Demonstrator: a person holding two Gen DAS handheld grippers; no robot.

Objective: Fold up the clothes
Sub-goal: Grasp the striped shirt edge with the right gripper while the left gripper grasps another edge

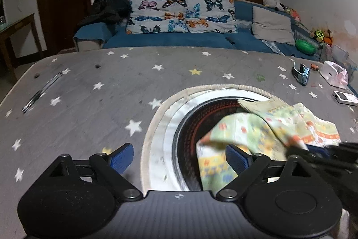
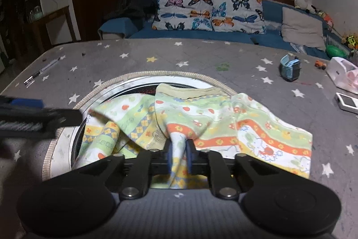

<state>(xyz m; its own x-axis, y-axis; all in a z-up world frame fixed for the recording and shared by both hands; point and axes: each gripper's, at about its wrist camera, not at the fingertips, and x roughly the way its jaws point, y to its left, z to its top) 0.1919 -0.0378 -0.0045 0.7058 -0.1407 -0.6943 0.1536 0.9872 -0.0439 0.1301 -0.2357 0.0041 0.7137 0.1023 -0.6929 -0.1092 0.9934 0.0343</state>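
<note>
Item: patterned garment (image 2: 223, 124), crumpled on table (image 2: 134, 59). Pinched by right tool (image 2: 179, 156); left tool (image 1: 179, 158) released. Spreading pending.

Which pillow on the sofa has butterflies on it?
The big butterfly pillow in the middle of the blue sofa. The plain grey pillow to its right has no pictures.

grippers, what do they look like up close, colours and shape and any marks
Both look alike. The left tool and right tool each have a dark grey ribbed body with a small round crosshair mark at the front edge, two round black discs at the sides, black link arms joined by silver pivot bolts, and blue textured pads on the fingers. No cables or sleeves show.
</note>
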